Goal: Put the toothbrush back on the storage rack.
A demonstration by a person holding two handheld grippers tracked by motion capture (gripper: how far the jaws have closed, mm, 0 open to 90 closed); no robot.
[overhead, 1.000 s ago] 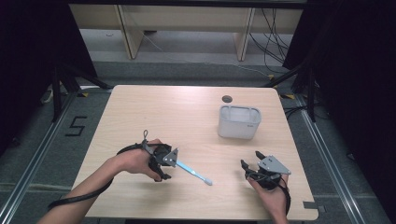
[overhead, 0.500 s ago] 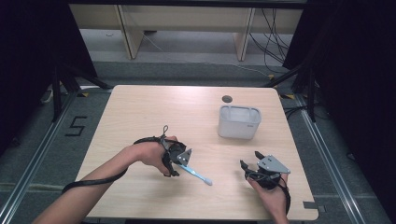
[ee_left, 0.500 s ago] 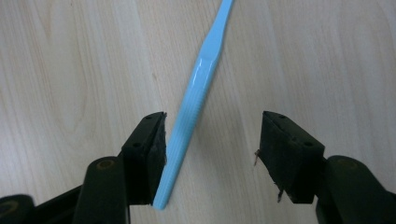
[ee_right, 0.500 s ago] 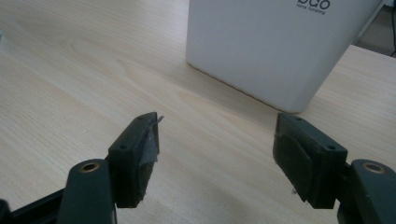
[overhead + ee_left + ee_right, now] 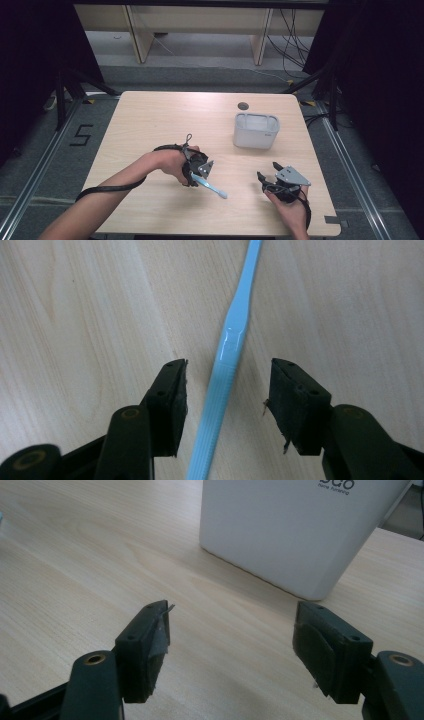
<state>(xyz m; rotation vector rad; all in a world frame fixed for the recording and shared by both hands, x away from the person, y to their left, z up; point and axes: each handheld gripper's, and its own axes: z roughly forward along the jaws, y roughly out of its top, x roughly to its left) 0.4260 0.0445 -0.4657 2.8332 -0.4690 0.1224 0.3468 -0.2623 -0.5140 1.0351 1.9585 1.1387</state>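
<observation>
A pale wood-grain bench (image 5: 150,130) stands on grey flooring marked "5", dark curtains at both sides. The slim light-blue plastic toothbrush (image 5: 227,360) lies flat near the front middle, between the left gripper (image 5: 227,390) fingers, which have just been closing but stand clear of it. The right gripper (image 5: 232,640) fingers gape empty near a white plastic bin (image 5: 256,131).
</observation>
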